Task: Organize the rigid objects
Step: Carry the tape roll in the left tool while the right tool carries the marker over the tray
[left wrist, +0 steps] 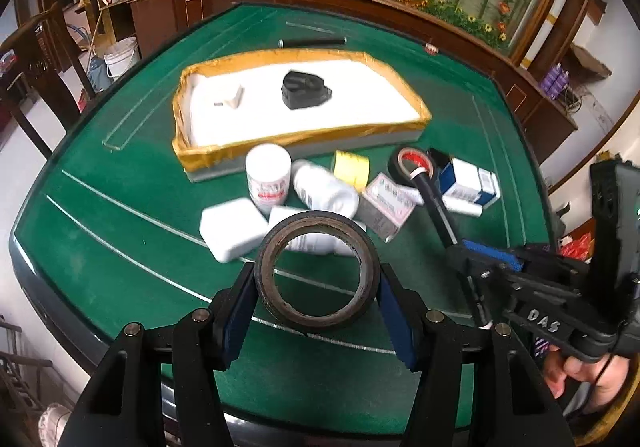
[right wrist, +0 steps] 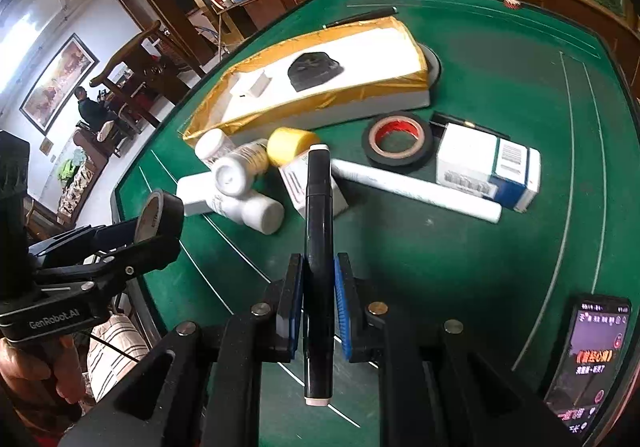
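My left gripper (left wrist: 318, 287) is shut on a black tape roll (left wrist: 316, 271) and holds it upright above the near part of the green table (left wrist: 120, 247). Seen from the right wrist, that roll (right wrist: 160, 213) hangs at the left in the left gripper (right wrist: 156, 233). My right gripper (right wrist: 319, 267) is shut on a black marker (right wrist: 318, 231) with white ends, which points away from me. The left wrist view shows the marker (left wrist: 436, 207) slanting up over the pile. A white foam tray (left wrist: 304, 139) with a yellow-taped rim holds a black object (left wrist: 304, 89) and a small white piece (left wrist: 232, 99).
In front of the tray lie white bottles (left wrist: 268, 175), a yellow tape roll (left wrist: 352, 167), a black roll with a red core (right wrist: 398, 141), a blue-and-white box (right wrist: 488, 167), a white tube (right wrist: 416, 189) and small cartons. A phone (right wrist: 588, 359) lies near right. A black pen (left wrist: 312, 42) lies behind the tray.
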### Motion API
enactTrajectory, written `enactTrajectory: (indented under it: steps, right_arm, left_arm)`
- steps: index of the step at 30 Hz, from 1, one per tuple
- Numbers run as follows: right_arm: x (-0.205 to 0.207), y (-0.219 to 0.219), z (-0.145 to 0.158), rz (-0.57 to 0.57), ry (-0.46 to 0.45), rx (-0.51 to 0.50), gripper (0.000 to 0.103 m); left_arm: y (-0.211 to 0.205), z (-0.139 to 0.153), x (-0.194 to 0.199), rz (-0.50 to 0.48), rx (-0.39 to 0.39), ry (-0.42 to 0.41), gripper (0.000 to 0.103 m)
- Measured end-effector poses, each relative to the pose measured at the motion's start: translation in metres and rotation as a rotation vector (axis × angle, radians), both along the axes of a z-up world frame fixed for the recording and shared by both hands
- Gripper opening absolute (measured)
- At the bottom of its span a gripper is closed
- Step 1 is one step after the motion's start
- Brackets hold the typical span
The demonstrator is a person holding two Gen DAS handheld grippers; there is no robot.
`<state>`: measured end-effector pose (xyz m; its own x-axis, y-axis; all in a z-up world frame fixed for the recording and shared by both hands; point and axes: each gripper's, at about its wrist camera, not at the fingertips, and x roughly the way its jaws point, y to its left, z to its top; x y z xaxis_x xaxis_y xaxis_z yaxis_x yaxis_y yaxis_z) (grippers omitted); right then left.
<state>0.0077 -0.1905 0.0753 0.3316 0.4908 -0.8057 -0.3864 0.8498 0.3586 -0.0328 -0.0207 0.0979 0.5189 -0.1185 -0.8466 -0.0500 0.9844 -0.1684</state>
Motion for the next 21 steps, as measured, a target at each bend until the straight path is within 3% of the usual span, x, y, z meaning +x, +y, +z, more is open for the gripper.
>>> enactTrajectory:
  steps: [11, 21]
  right_arm:
    - [0.017, 0.014, 0.009, -0.036, 0.000, 0.022, 0.014]
    - [0.031, 0.015, 0.015, -0.088, 0.001, 0.032, 0.015]
  left_arm:
    - [0.034, 0.026, 0.039, 0.001, -0.017, -0.036, 0.062]
    - [0.071, 0.023, 0.094, 0.018, -0.030, 0.005, 0.062]
